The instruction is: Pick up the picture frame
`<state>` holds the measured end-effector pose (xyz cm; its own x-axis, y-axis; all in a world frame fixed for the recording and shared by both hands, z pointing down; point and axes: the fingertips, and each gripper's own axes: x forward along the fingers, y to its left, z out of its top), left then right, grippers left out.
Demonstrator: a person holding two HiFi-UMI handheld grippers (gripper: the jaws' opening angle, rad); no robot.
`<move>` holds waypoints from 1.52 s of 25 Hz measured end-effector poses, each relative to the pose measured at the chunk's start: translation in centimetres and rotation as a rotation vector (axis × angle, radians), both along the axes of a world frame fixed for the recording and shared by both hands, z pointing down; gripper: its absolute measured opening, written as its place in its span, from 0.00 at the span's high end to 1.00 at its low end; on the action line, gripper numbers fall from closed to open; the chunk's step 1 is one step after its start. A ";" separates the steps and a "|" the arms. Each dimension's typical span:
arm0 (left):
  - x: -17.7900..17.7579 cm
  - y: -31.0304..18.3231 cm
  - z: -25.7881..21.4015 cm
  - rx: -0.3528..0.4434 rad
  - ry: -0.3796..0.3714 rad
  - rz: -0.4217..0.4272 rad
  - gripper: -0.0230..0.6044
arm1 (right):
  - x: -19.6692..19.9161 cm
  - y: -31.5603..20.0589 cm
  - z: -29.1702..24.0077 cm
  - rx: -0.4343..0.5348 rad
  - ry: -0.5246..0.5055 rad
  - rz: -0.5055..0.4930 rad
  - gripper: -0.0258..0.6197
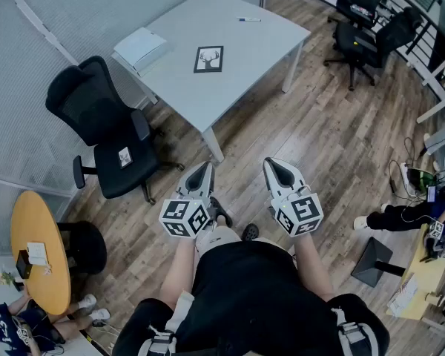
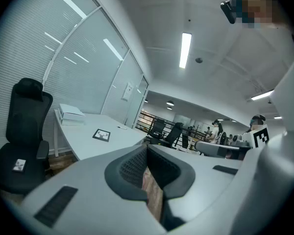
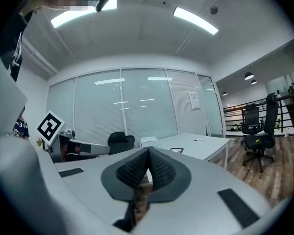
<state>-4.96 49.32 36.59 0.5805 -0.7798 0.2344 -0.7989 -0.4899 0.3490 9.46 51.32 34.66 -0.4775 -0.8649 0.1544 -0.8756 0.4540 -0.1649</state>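
here the grey left gripper (image 1: 201, 175) and the grey right gripper (image 1: 277, 170) both have their jaws pressed together on nothing, held over the wooden floor (image 1: 334, 132). well ahead, the small black picture frame (image 1: 208, 58) lies flat on the pale grey table (image 1: 245, 47), near a white box (image 1: 140, 48).

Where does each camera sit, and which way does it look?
Head view: on the person's head, looking steeply down at table; left gripper, right gripper, arms, torso show.
Left gripper view: on the left gripper, facing the table along its shut jaws.
Right gripper view: same, on the right gripper.
Shared: all three show the picture frame.
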 end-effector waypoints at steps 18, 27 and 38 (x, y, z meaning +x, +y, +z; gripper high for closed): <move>-0.4 0.3 1.8 -0.012 -0.057 0.015 0.92 | -1.4 -1.0 1.1 -0.039 -0.126 -0.030 0.93; -3.5 -5.4 3.7 -0.050 -0.025 0.023 0.92 | -4.9 -6.9 3.5 -0.109 -0.111 -0.035 0.93; -9.0 -18.9 3.2 -0.017 -0.022 0.051 0.92 | -9.8 -19.8 2.7 -0.091 -0.070 -0.003 0.93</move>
<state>-13.93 30.41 39.80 0.6143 -0.7448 0.2607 -0.7804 -0.5245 0.3405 -0.34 31.47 37.32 -0.4925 -0.8474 0.1985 -0.8591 0.4368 -0.2667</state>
